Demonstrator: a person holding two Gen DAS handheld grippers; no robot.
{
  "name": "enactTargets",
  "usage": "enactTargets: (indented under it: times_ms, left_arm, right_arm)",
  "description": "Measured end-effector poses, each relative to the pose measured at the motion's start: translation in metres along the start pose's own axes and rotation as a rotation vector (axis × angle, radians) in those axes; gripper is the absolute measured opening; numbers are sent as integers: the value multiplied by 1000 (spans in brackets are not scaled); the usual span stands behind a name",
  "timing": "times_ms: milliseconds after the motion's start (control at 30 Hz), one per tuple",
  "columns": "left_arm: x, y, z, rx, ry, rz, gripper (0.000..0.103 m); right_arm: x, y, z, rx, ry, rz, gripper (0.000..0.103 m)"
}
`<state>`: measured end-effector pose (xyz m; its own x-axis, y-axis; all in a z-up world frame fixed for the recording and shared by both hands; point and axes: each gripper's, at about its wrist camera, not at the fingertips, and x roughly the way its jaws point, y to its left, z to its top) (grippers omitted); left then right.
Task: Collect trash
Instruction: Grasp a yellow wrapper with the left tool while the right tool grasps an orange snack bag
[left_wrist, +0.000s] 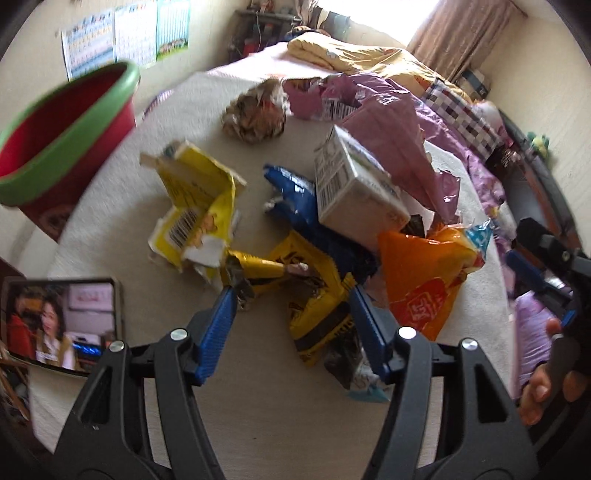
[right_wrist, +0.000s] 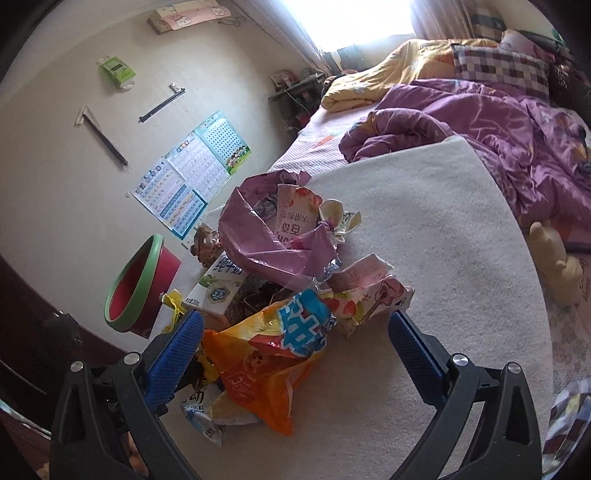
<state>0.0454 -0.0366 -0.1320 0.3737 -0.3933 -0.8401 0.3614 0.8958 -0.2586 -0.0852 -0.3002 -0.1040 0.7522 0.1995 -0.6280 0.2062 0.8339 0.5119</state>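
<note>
1. Blue-padded, my left gripper (left_wrist: 291, 295) tilts down, jaws apart, straddling a crumpled yellow wrapper (left_wrist: 314, 314) on the bed's cream blanket (left_wrist: 258, 424).
2. My right gripper (right_wrist: 295, 332) gapes over the orange bag (right_wrist: 266, 369).

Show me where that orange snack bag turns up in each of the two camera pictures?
Left wrist view: the orange snack bag lies right of centre, just beyond the right-hand blue finger, below the white milk carton.
Right wrist view: it sits low and centre-left, between the two blue fingers, nearer the left one.
Shared landmark: the red bucket with a green rim, at the left in both.
</note>
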Motion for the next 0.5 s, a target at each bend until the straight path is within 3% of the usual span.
enactTargets:
  times_ms: [200, 367, 467, 500]
  left_arm:
    - [-5, 3, 1, -5, -36, -66, 11]
    - [-15, 1, -1, 19, -57, -64, 7]
    - [-14, 0, -2, 15, -43, -76, 7]
    - [-14, 0, -1, 17, -40, -76, 8]
  right_arm:
    - [18, -2, 1, 115, 86, 107, 92]
    - [27, 5, -8, 141, 157, 167, 84]
    - [28, 6, -11, 136, 175, 204, 58]
    - [26, 5, -12, 139, 179, 223, 44]
